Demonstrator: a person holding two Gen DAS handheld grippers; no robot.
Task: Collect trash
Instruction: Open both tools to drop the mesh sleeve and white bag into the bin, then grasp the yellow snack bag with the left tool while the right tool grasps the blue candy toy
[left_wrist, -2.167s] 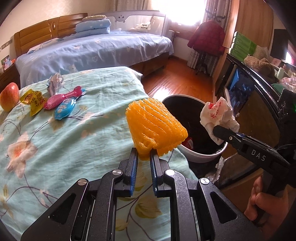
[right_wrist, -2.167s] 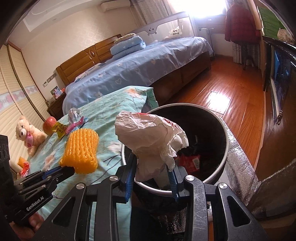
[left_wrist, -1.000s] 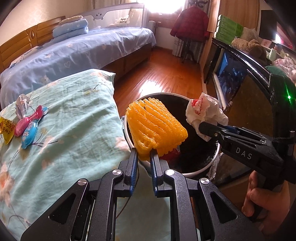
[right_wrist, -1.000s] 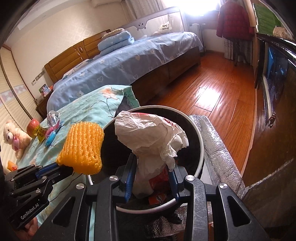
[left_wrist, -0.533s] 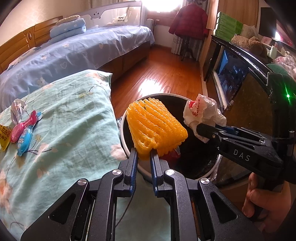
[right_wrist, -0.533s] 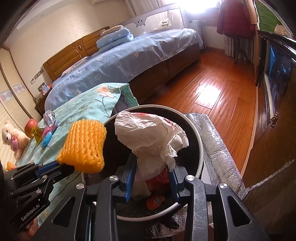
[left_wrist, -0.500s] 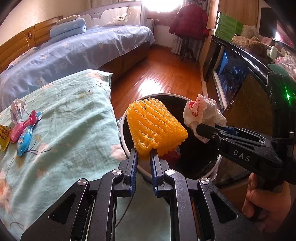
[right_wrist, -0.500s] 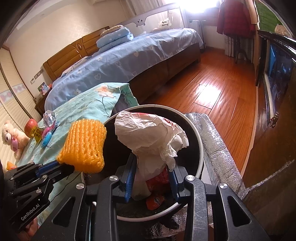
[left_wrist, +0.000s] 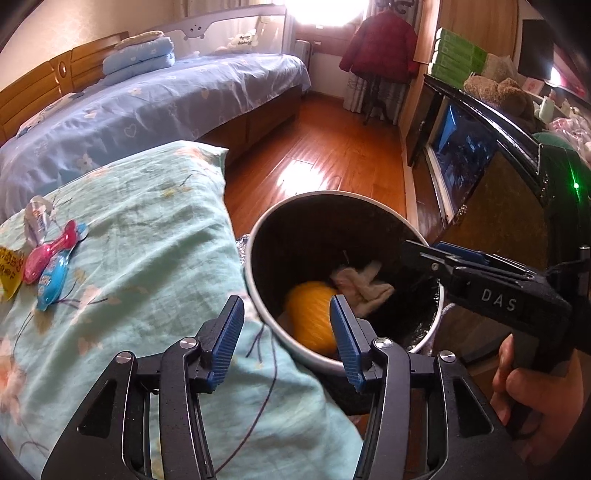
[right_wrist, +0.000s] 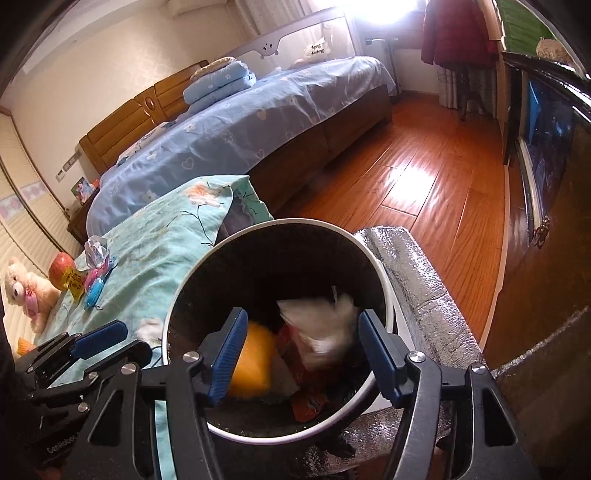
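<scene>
Trash bin (right_wrist: 386, 291) beside floral bedspread (left_wrist: 147, 229), wooden floor (right_wrist: 424, 184), contents blurred, apparently falling

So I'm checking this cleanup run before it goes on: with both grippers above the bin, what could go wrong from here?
The crumpled white paper and orange foam net look blurred, likely mid-fall into the round white-rimmed bin; light pieces could catch its rim. The left gripper and right gripper, jaws just opened and empty, hang close together and could knock. Wrappers remain on the floral bedspread.
</scene>
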